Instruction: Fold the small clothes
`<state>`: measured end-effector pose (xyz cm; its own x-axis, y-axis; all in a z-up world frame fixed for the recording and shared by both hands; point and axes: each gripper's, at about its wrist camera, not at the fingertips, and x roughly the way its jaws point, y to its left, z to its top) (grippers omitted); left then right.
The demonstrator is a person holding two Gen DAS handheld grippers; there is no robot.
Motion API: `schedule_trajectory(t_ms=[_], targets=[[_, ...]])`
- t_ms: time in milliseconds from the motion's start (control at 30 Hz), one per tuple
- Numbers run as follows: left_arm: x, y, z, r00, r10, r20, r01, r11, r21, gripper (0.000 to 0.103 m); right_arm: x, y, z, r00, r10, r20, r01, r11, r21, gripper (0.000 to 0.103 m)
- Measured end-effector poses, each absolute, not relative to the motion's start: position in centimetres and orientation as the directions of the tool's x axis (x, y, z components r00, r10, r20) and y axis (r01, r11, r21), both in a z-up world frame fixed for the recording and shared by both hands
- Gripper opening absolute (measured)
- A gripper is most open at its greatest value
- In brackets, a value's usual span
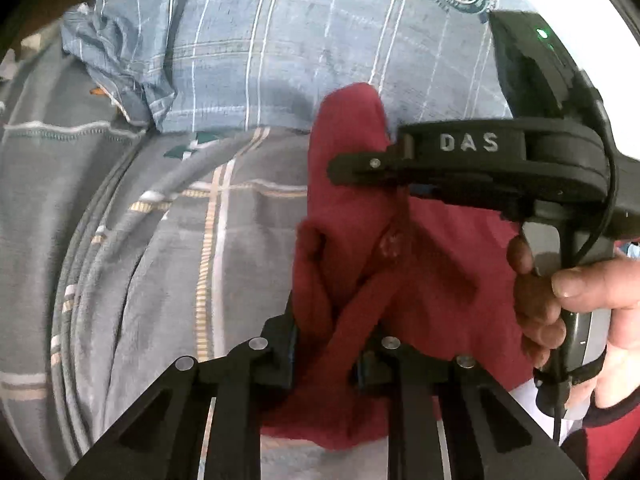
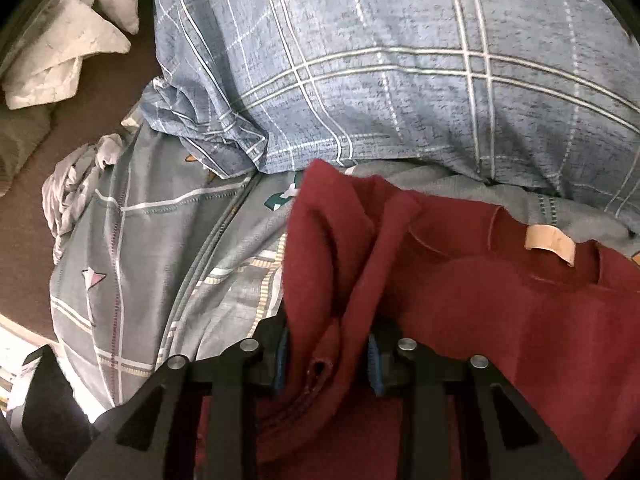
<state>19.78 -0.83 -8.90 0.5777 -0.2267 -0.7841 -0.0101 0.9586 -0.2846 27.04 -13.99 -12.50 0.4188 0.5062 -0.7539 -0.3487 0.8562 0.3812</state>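
Note:
A small dark red garment (image 1: 352, 216) lies bunched on a grey checked bed sheet (image 1: 160, 240). My left gripper (image 1: 326, 364) is shut on a fold of it at the near edge. My right gripper (image 1: 360, 166) reaches in from the right in the left wrist view and is shut on the cloth higher up. In the right wrist view the right gripper (image 2: 328, 364) pinches a hemmed fold of the red garment (image 2: 480, 304), whose neck opening and beige label (image 2: 550, 246) lie flat to the right.
A blue checked pillow (image 2: 380, 72) lies behind the garment, also in the left wrist view (image 1: 300, 40). White and olive cloths (image 2: 60, 60) sit on a brown surface (image 2: 24, 240) at the far left. The bed's edge is at the left.

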Motion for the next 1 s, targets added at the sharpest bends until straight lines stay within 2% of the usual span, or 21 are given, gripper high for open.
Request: schedule_trajectory(t_ms=[100,200,333,433,600,667,733,767,800,867,933,967,1000], targets=[[18.8,-3.8,-5.5,0.614,-0.245,-0.750,0.058,0.962,-0.267,0.018,25.8,-16.0,-10.3,0.444,0.521,-0.729,-0.375,0.847,0.377,0.026],[18.9,-6.9,-2.8,0.610,-0.318,-0.726,0.117,0.942,-0.314,0.018,24.2,-19.0,-6.8,0.493,0.515,-0.702,-0.404,0.849,0.340,0.026],[20.0,-12.9,-1.2,0.579,-0.364,-0.730,0.206,0.931,-0.300,0.019,22.5,-24.6,-3.5,0.574,0.428,-0.698,-0.368,0.896,0.247,0.026],[20.9,-17.3,-2.5,0.538,-0.378,-0.754,0.246,0.925,-0.288,0.019,22.3,-28.2,-4.0,0.592,0.369,-0.716,-0.307,0.925,0.223,0.025],[22.6,-21.5,-6.0,0.466,-0.370,-0.804,0.251,0.927,-0.280,0.020,22.9,-34.2,-8.2,0.571,0.318,-0.757,-0.191,0.948,0.254,0.025],[22.9,-22.4,-6.8,0.452,-0.382,-0.806,0.258,0.921,-0.292,0.025,23.5,-35.7,-10.7,0.548,0.290,-0.785,-0.144,0.957,0.254,0.025],[22.7,-23.1,-6.7,0.448,-0.416,-0.791,0.292,0.905,-0.310,0.045,23.9,-36.7,-12.4,0.539,0.270,-0.798,-0.109,0.962,0.252,0.025],[22.5,-23.0,-6.4,0.436,-0.437,-0.787,0.313,0.893,-0.323,0.051,23.9,-37.0,-12.7,0.540,0.275,-0.795,-0.100,0.959,0.264,0.025],[22.2,-22.8,-6.0,0.415,-0.461,-0.785,0.335,0.879,-0.339,0.055,23.7,-37.4,-12.9,0.545,0.285,-0.788,-0.089,0.955,0.284,0.028],[21.1,-21.4,-5.0,0.397,-0.477,-0.784,0.362,0.866,-0.344,0.056,22.9,-38.0,-12.2,0.566,0.273,-0.778,-0.067,0.956,0.287,0.032],[19.6,-19.1,-3.9,0.434,-0.455,-0.777,0.369,0.877,-0.308,0.066,21.6,-38.5,-11.2,0.584,0.277,-0.763,-0.058,0.952,0.302,0.036],[19.2,-18.0,-3.4,0.453,-0.439,-0.776,0.361,0.886,-0.290,0.069,20.8,-38.8,-10.7,0.589,0.301,-0.750,-0.062,0.942,0.330,0.043],[18.6,-16.8,-3.0,0.477,-0.410,-0.777,0.346,0.901,-0.263,0.070,20.1,-38.9,-10.5,0.592,0.333,-0.734,-0.071,0.928,0.365,0.065]])
